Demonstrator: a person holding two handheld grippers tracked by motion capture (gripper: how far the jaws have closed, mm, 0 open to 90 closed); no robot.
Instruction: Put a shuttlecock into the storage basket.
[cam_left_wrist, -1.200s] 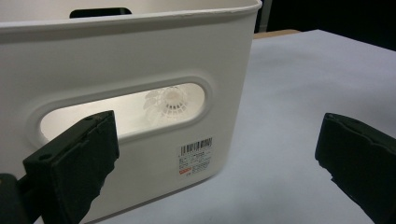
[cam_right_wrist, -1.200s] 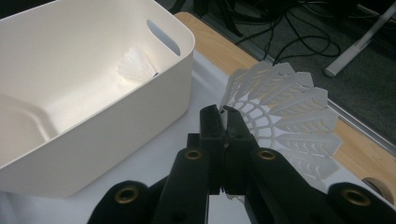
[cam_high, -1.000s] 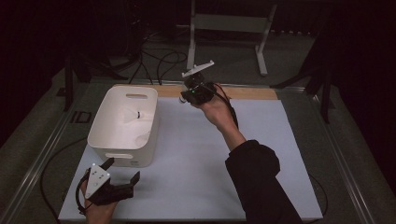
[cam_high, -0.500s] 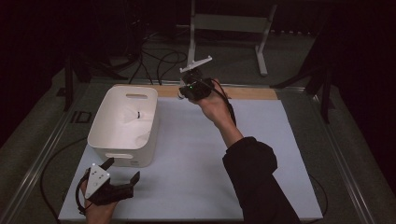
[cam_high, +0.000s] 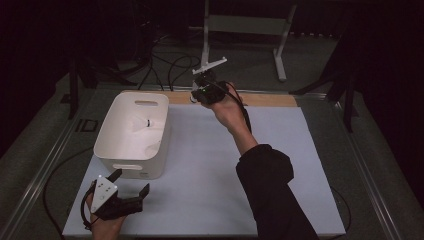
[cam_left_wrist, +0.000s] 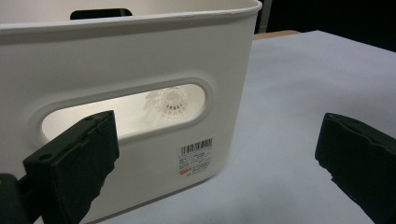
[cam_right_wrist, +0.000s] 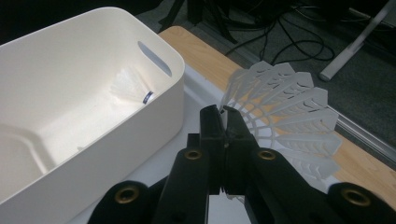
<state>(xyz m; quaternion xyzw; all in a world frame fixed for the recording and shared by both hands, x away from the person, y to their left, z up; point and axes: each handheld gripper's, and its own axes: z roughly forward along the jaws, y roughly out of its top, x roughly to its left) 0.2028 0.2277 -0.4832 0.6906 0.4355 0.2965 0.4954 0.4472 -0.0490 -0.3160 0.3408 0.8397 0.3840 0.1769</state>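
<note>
A: Shuttlecock (cam_right_wrist: 285, 112) first: in the right gripper view it sits at centre, its white skirt pinched between the clenched jaws of the right gripper (cam_right_wrist: 225, 112), over the table's wooden edge (cam_right_wrist: 205, 56).

B: And nearest the camera in the high view?

A: Lower left of the frame: the left gripper (cam_high: 131, 183) rests low on the white sheet (cam_high: 210, 165) with its jaws spread wide and nothing between them, just in front of the white bin (cam_high: 111, 135).

B: Farther back?

A: Upper middle, the right hand (cam_high: 227, 107) is raised, forearm stretched up the frame, to the right of the bin's far corner. A second shuttlecock (cam_high: 141, 123) lies inside the bin.

B: So which step?

A: Carrying, I'd judge. Next calls for moving left over the bin's opening, then releasing.
</note>
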